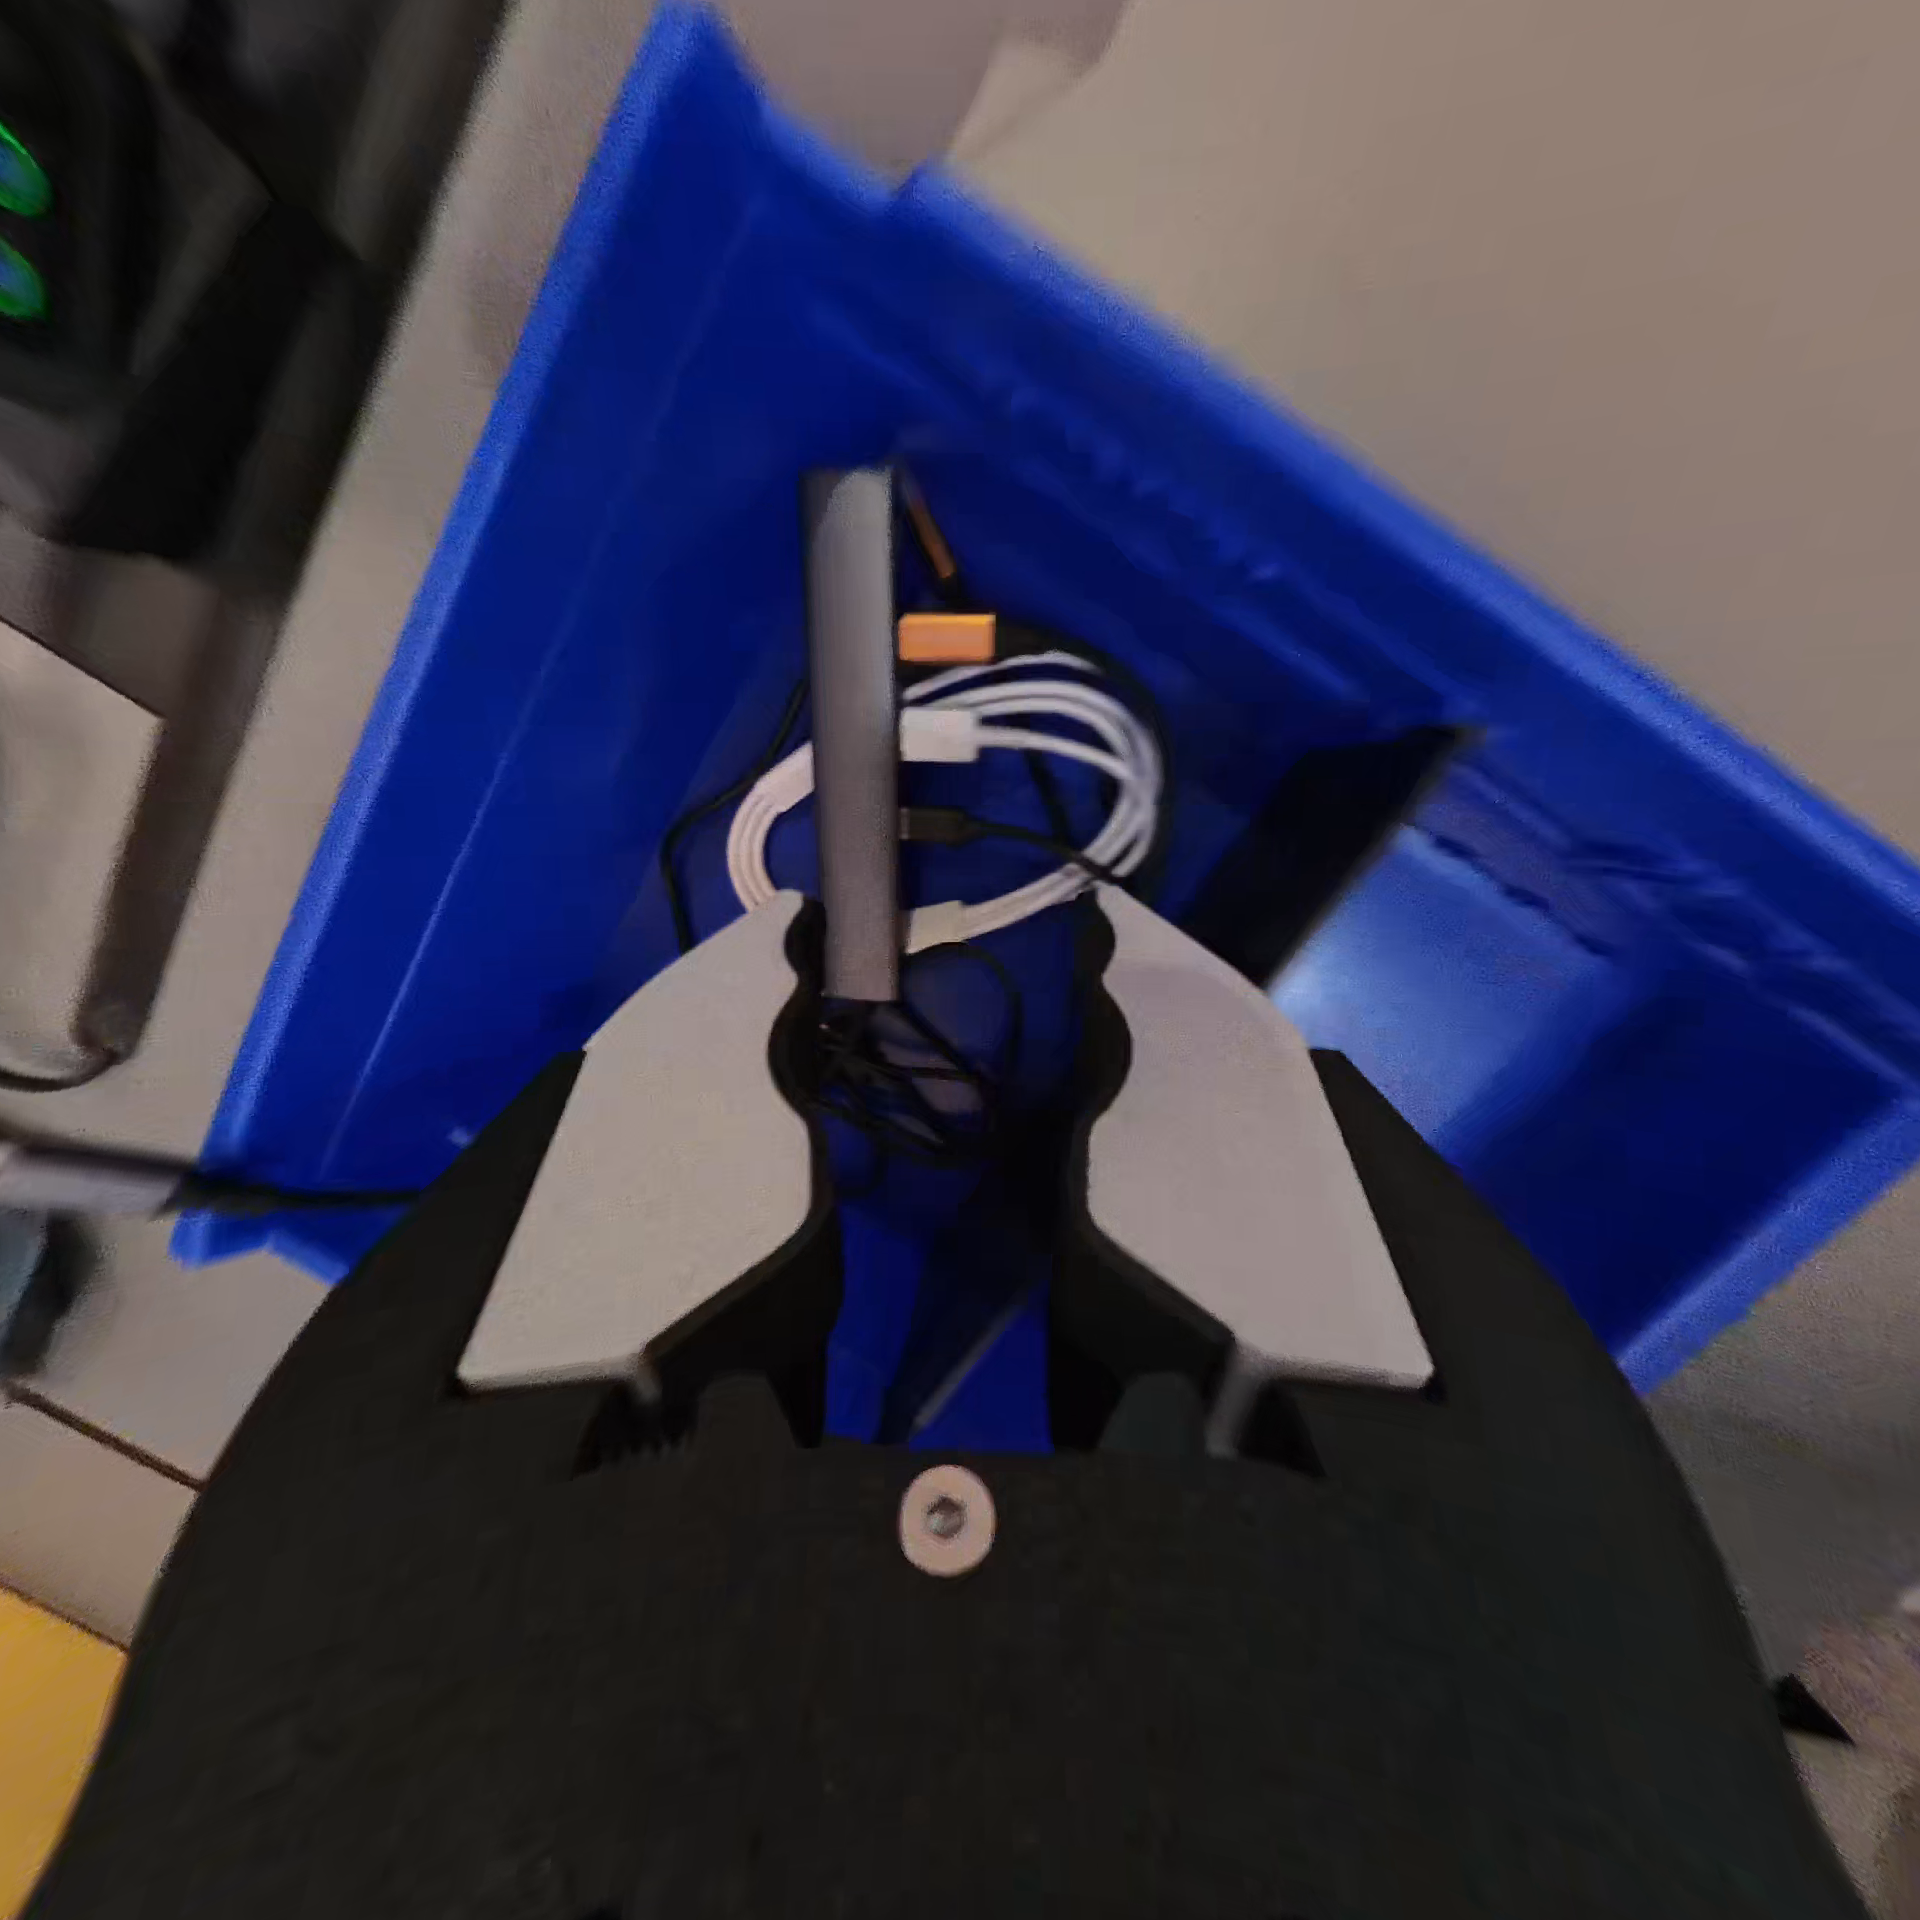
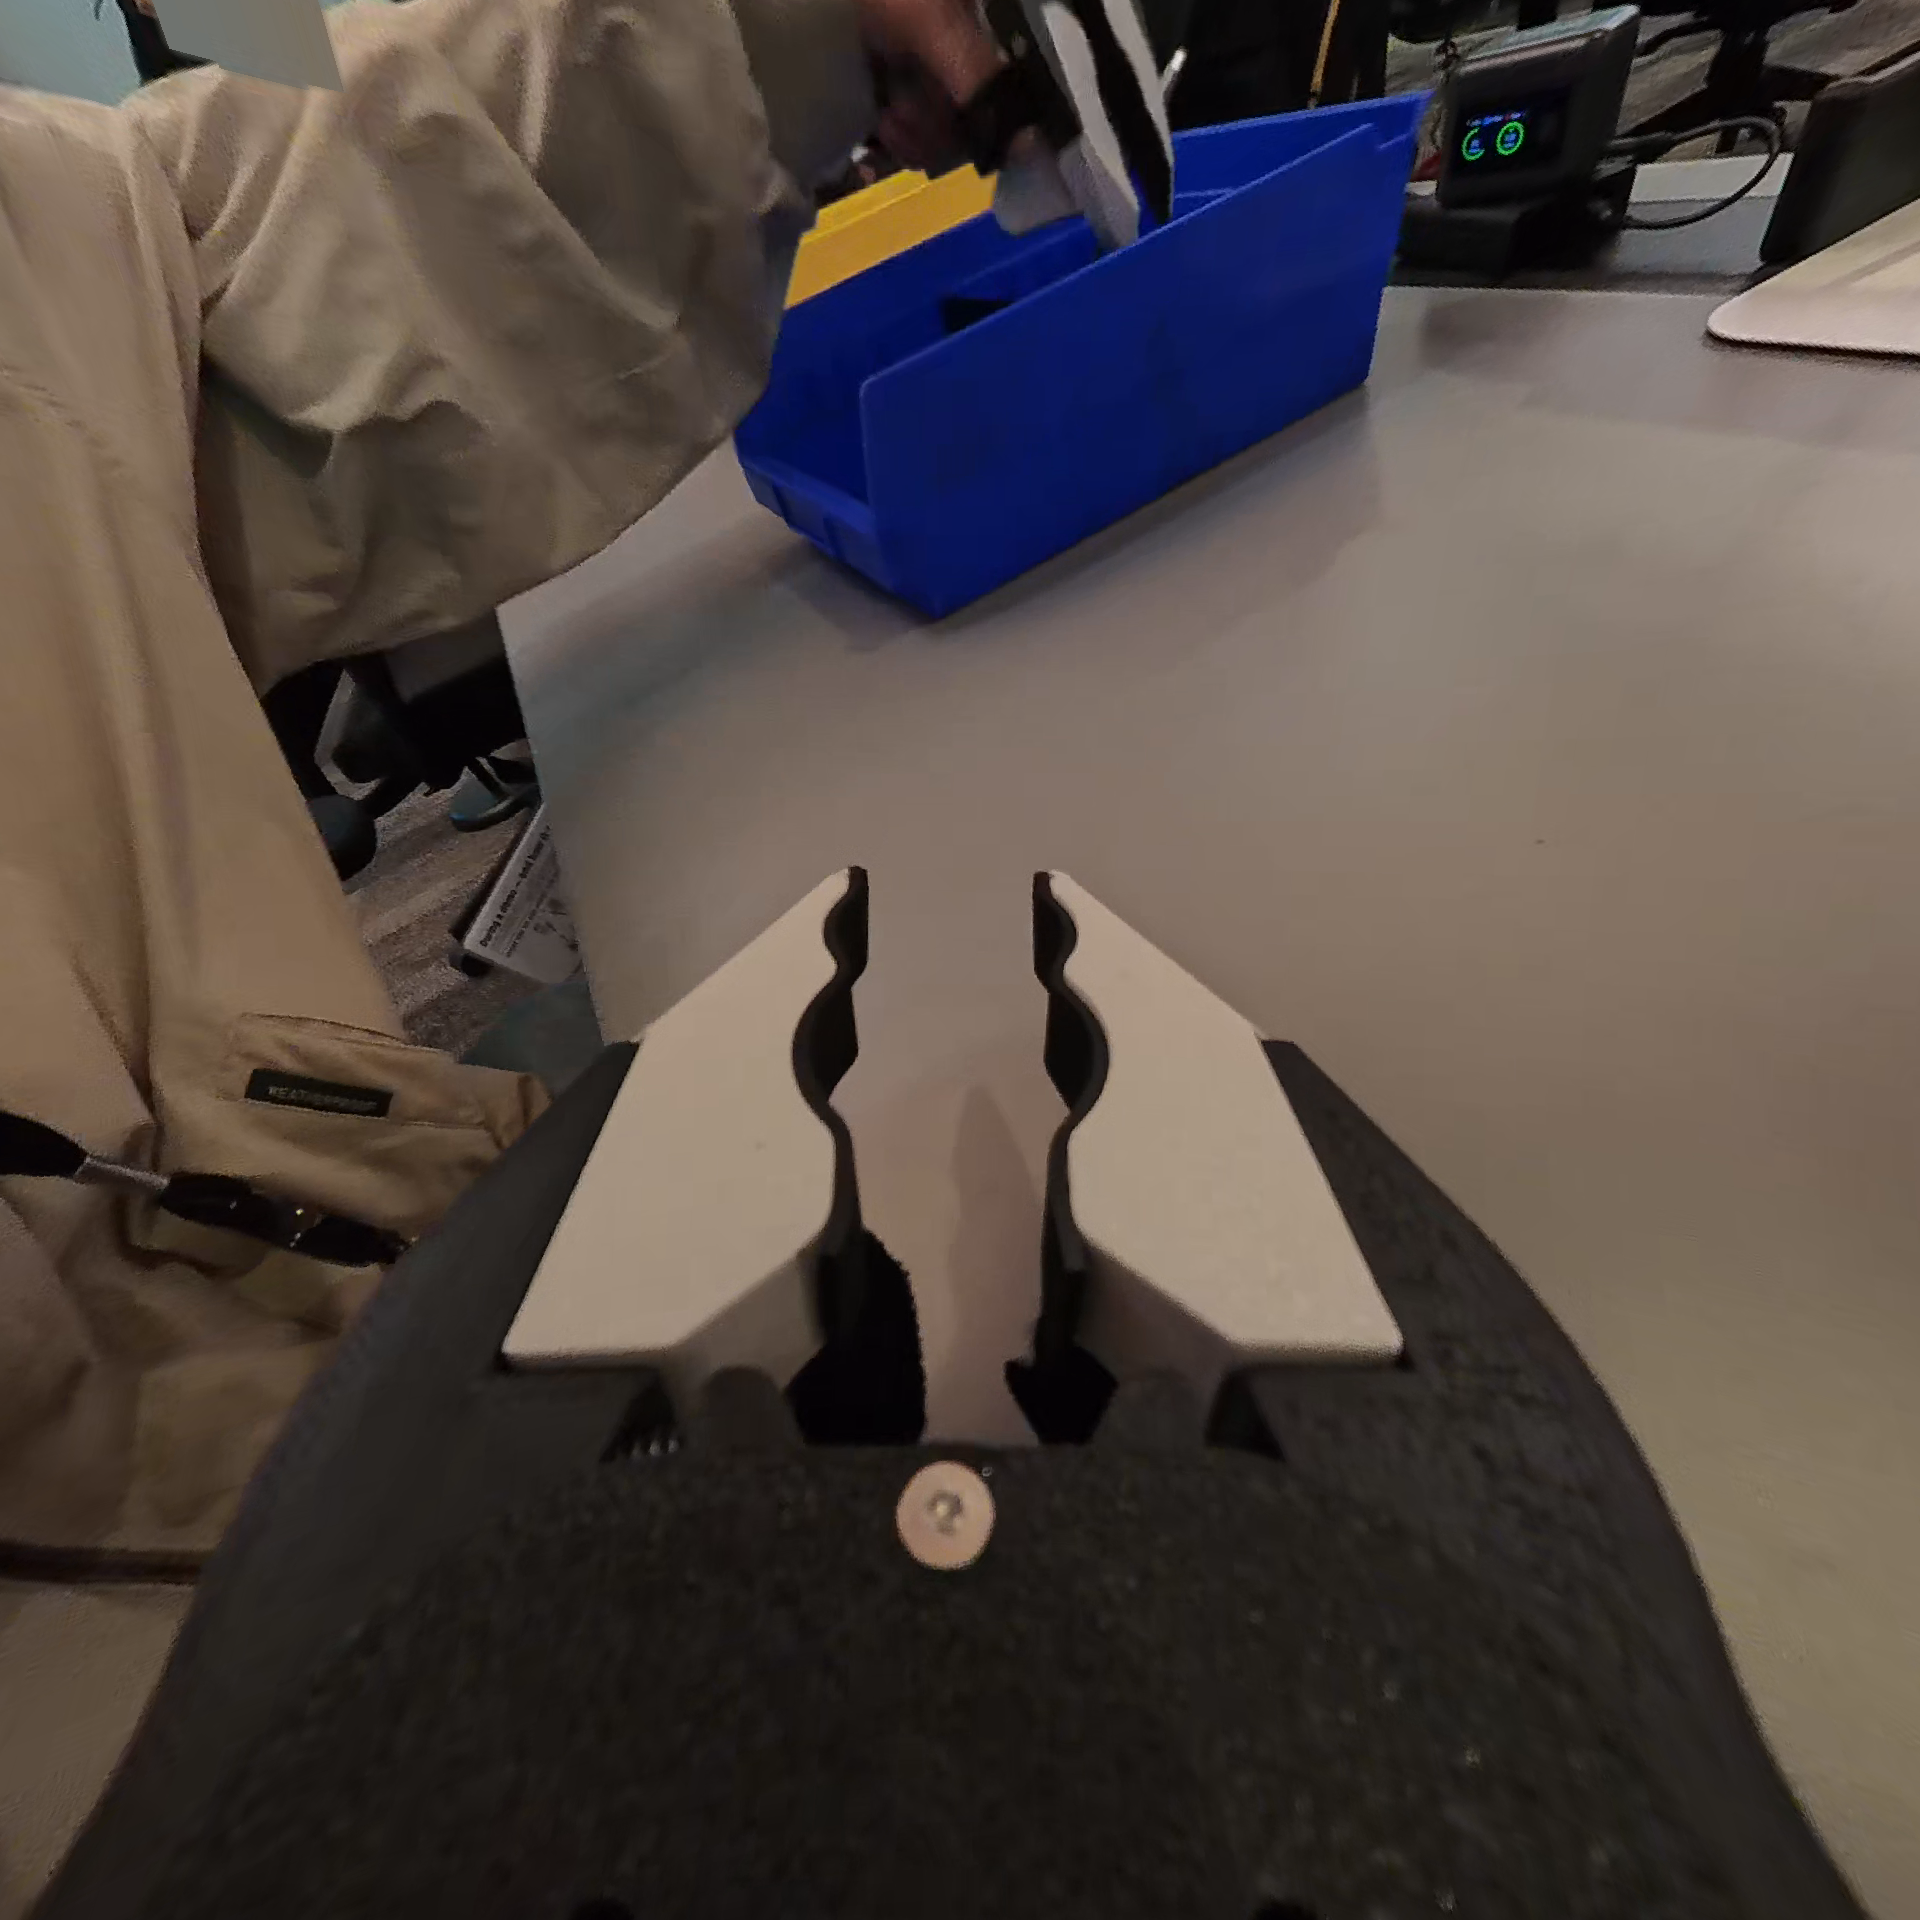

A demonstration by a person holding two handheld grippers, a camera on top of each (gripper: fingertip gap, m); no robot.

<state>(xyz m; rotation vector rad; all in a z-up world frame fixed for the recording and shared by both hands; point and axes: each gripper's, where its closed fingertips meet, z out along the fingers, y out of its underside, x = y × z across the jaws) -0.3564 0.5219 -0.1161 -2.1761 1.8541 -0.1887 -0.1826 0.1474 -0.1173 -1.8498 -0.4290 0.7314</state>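
My left gripper (image 1: pixel 951 914) is open above a blue plastic bin (image 1: pixel 499 831). A slim grey bar-shaped device (image 1: pixel 852 727) with a tangled black cable (image 1: pixel 894 1081) on its near end sits between the fingers, close to the left fingertip (image 1: pixel 727 966) and apart from the right one. Below it in the bin lie a coiled white cable (image 1: pixel 1081 800) and an orange connector (image 1: pixel 945 636). My right gripper (image 2: pixel 948 883) is open and empty over the grey table (image 2: pixel 1351 779). The right wrist view shows the left gripper (image 2: pixel 1091 135) over the blue bin (image 2: pixel 1091 416).
A divider (image 1: pixel 1320 831) splits the bin into compartments. A yellow bin (image 2: pixel 883 223) stands behind the blue one. A dark device with green lights (image 2: pixel 1507 135) and a white flat object (image 2: pixel 1829 301) are at the table's far side. A person's beige sleeve (image 2: pixel 312 364) fills the left. About 40 cm separates my left fingertips from my right. The left tips stand about 7 cm off the orange connector (image 1: pixel 945 636).
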